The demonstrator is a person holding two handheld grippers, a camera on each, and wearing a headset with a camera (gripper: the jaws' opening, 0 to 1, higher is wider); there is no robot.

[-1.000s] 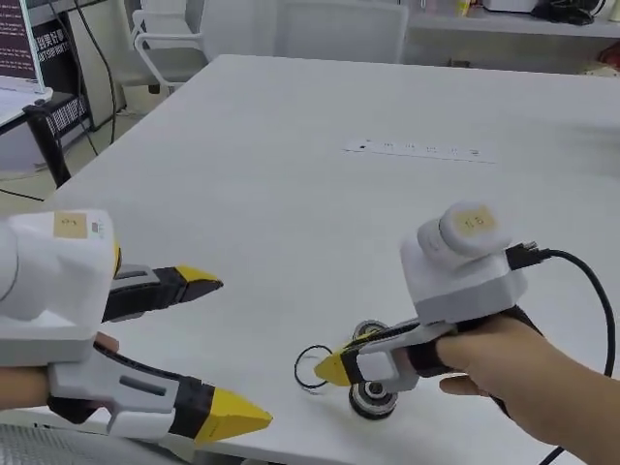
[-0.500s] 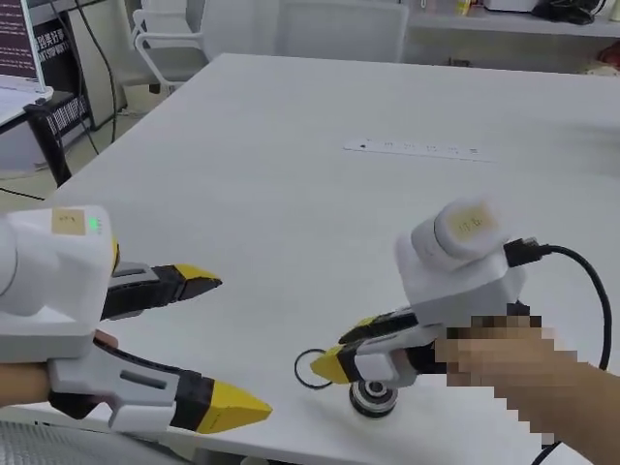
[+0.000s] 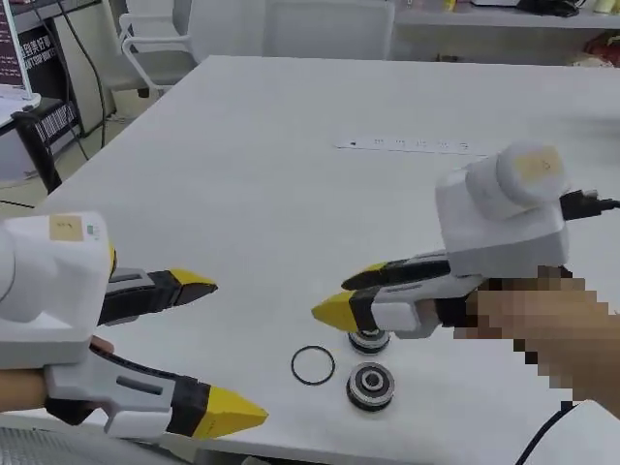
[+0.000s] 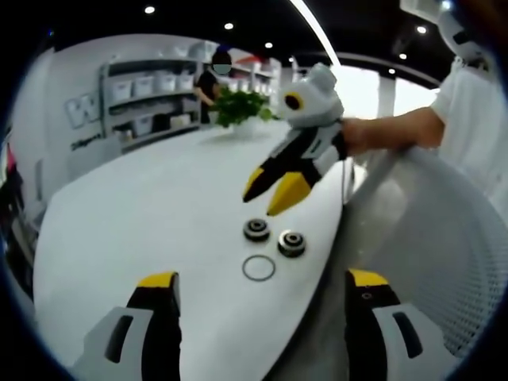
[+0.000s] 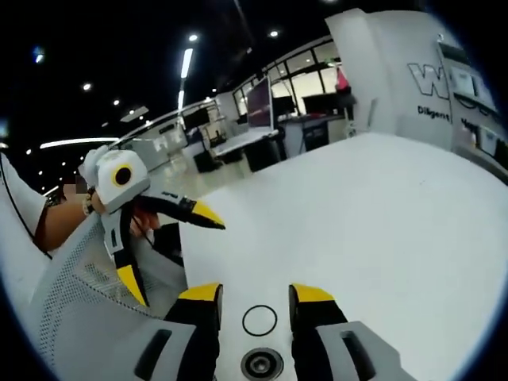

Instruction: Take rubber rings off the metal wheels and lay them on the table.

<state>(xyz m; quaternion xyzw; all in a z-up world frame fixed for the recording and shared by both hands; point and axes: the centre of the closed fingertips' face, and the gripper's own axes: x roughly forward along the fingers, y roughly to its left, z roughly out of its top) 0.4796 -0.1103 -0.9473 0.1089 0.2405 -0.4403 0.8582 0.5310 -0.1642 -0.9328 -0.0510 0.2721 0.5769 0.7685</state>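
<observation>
"W" and "Diligent" on white wall [image 5: 387,73]

The right tongs [image 3: 331,298] have lifted off the worktop [image 3: 271,194] and away from the rubber ring [image 3: 313,365], which their tip was touching a second ago. They now hang above the farther metal wheel [image 3: 368,340]. The nearer wheel [image 3: 371,385] now shows uncovered beside the loose ring.

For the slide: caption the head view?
Left gripper and right gripper open over table; rubber ring lies loose beside two metal wheels.
</observation>
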